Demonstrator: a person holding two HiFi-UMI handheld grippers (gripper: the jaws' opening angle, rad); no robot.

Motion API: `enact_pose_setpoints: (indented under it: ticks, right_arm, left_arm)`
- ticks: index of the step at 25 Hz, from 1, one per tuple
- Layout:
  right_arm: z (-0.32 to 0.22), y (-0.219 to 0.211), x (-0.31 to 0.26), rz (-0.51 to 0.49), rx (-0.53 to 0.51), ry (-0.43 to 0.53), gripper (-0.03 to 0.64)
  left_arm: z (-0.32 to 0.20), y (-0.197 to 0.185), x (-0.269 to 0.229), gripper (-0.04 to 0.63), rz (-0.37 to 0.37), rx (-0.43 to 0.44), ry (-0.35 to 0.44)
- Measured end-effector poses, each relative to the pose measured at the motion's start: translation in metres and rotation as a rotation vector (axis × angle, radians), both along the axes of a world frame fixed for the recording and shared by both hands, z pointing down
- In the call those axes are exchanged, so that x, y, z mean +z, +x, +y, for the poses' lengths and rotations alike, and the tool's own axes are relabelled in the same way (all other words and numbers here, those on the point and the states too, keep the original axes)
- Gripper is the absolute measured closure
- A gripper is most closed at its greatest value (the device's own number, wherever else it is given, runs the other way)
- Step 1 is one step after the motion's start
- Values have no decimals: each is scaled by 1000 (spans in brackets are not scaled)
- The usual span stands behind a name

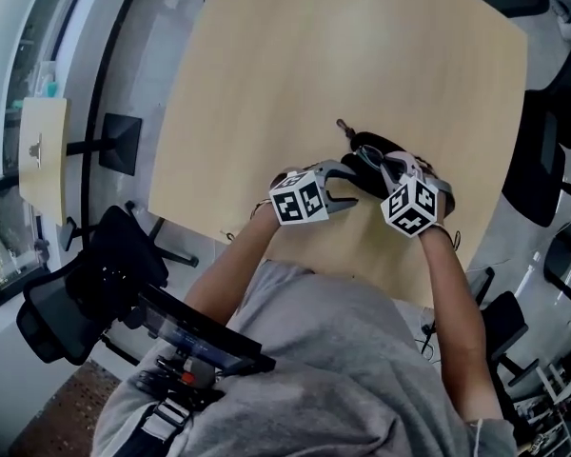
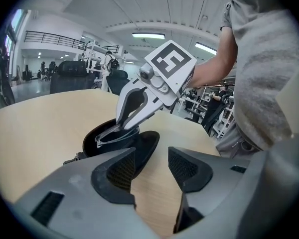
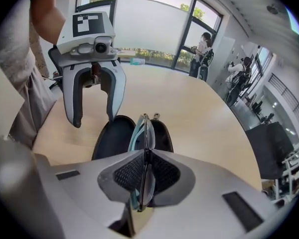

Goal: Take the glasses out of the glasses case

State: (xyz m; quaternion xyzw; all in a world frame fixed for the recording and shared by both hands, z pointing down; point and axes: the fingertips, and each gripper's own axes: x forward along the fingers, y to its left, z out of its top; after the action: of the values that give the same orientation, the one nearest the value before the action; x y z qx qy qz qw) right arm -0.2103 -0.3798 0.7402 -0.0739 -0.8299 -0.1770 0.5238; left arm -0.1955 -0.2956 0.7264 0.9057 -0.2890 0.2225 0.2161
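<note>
Clamping the folded glasses [image 3: 144, 133] between its pads, the right gripper [image 3: 146, 171] has its jaws drawn in until only the thin frame separates them. The pale, clear-rimmed glasses stand on edge in that grip. They sit right at the mouth of the open black case [image 3: 109, 139], and I cannot tell whether the lower rim still touches the lining.

From above, the case [image 1: 369, 147] lies on the light wooden table [image 1: 295, 55] straight ahead of the person at twelve o'clock, both halves spread like a shell. Its zip pull points off toward eleven o'clock. The right gripper [image 1: 386, 166] reaches in from about five o'clock of the case and tilts steeply down.

The left gripper [image 1: 350, 187] comes in from about nine o'clock, much closer to level. In its own view the left gripper [image 2: 152, 169] has its jaws well apart, with only bare table showing between them. The near half of the case [image 2: 145, 144] lies just beyond its left jaw, at about eleven o'clock. Beyond that, the right gripper [image 2: 120, 126] dips its tips onto the glasses [image 2: 112, 134] over the far half.
</note>
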Motion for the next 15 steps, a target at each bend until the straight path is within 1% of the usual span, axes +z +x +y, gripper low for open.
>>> enact_pose_setpoints:
  ticks: [4,9,12,15]
  right_arm:
    - [6,3,-22,-52,21,-1,571]
    - [17,11,-53,-118,74,9,572]
    - [23,19,-70,-156,91,12,572]
    - [22,35,-89,-189,124,25,572]
  left_arm:
    - [2,-2,-18,394,13,-30,25]
    - [9,-9,-54,394,39,-71,87]
    - [17,-17,-74,394,44,-116,116]
    - [23,-21,-93,394,53,-167,151]
